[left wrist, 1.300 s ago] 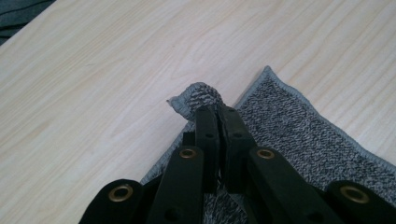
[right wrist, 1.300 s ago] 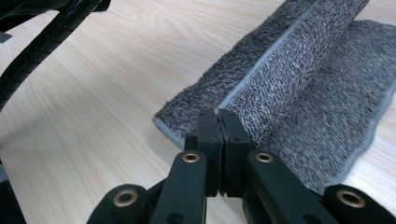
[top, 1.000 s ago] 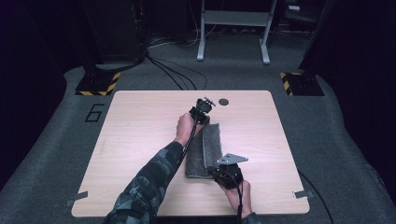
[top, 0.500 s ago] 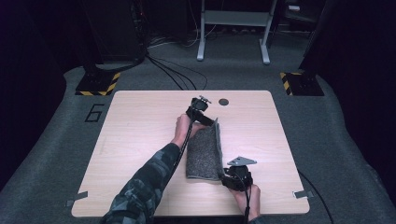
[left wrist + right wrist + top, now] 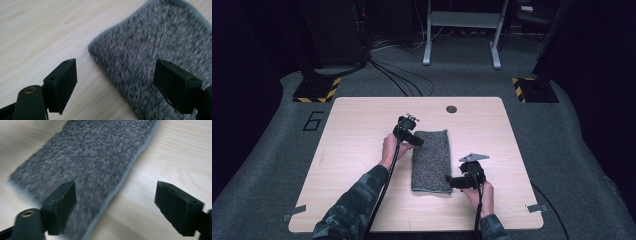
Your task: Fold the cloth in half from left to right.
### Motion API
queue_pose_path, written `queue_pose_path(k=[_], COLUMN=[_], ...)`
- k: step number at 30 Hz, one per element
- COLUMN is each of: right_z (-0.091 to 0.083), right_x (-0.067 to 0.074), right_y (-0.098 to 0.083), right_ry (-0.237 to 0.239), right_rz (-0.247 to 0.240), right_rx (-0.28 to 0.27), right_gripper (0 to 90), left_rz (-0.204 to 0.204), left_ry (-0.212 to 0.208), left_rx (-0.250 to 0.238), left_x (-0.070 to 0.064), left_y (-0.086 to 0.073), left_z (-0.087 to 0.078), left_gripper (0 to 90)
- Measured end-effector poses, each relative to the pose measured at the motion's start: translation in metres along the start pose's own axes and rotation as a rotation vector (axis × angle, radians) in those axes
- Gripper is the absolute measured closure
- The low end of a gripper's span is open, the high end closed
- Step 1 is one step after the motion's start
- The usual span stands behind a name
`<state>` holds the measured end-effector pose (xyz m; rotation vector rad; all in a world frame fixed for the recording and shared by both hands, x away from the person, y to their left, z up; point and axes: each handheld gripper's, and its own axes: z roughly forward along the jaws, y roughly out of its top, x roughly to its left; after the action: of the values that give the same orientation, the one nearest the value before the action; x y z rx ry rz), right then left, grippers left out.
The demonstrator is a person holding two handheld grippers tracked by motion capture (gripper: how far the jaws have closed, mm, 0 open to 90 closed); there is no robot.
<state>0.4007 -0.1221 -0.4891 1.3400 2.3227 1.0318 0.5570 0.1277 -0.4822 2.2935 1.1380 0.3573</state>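
Grey cloth (image 5: pixel 431 161) laid folded on table (image 5: pixel 362 125); L gripper (image 5: pixel 113 85) & R gripper (image 5: pixel 115 206) jaws just opened wide, nothing held; grippers to be drawn clear w/o snagging edges.

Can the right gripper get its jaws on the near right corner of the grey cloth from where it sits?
Probably yes. The right gripper sits at the near right edge of the grey cloth, jaws open after just opening, with the cloth's edge between them and only bare table around.

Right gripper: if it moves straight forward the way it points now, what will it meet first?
Most likely the grey knitted cloth. The right gripper has open jaws, just opened, with nothing between them, and the cloth's edge lies directly ahead on the table. Depth is unclear.
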Motion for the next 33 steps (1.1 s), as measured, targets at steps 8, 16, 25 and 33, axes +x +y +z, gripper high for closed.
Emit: queue_pose_path(k=[8,16,25,33], right_z=[0.05,0.053,0.043,0.034], right_x=[0.002,0.011,0.025,0.034], right_y=[0.024,0.017,0.002,-0.007], right_ry=[-0.071,-0.062,-0.046,-0.024], right_rz=[-0.075,-0.086,-0.098,-0.12], right_rx=[0.11,0.123,0.115,0.124], right_gripper=[11.8,12.8,12.9,13.3], left_rz=[0.031,0.066,0.073,0.058], left_ry=[0.036,0.058,0.038,0.0], left_rx=[0.019,0.019,0.006,-0.004], left_x=[-0.011,-0.022,-0.029,-0.032], left_y=[-0.022,-0.037,-0.055,-0.072], left_z=[0.003,0.002,-0.008,-0.017], left_gripper=[15.6,15.5,15.3,15.2])
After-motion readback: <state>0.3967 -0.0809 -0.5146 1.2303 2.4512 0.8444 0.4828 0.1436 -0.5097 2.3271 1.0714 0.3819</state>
